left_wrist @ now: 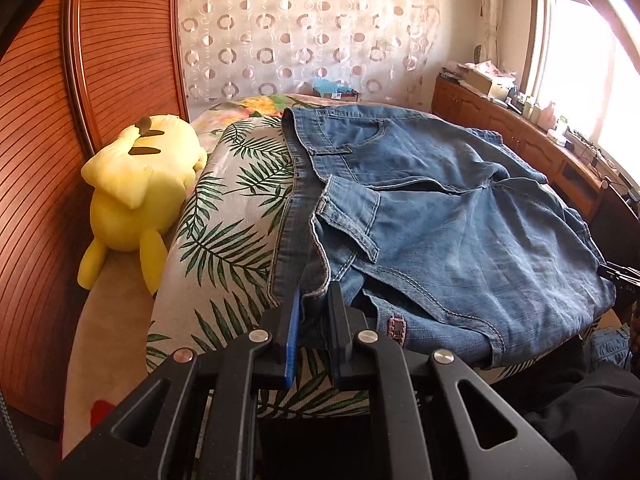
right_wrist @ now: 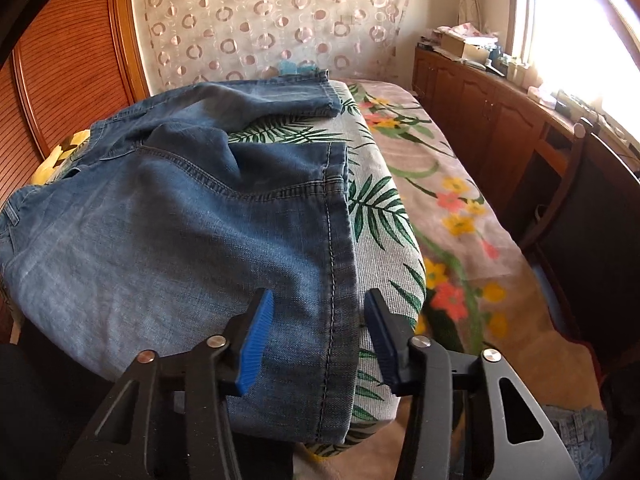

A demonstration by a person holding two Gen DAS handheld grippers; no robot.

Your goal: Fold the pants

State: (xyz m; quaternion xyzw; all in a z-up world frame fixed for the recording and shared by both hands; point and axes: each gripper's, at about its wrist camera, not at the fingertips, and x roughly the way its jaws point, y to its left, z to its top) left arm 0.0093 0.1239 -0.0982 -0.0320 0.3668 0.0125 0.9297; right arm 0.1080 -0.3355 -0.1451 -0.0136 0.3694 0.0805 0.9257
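Left gripper (left_wrist: pixel 314 296) clamps jeans (left_wrist: pixel 440 216) waistband; pinched fabric hidden.

Sunlit window (right_wrist: pixel 580 20) above wooden cabinets (right_wrist: pixel 480 108); circle-patterned curtain (left_wrist: pixel 304 28) behind.

Faded blue denim pants (right_wrist: pixel 168 216) lie spread over a leaf-printed grey cushion (right_wrist: pixel 380 216) on a floral bedspread (right_wrist: pixel 460 208). The right gripper (right_wrist: pixel 318 300), black with ribbed blue pads (right_wrist: pixel 256 340), straddles the stitched hem edge, its jaws apart and not pressing the cloth.
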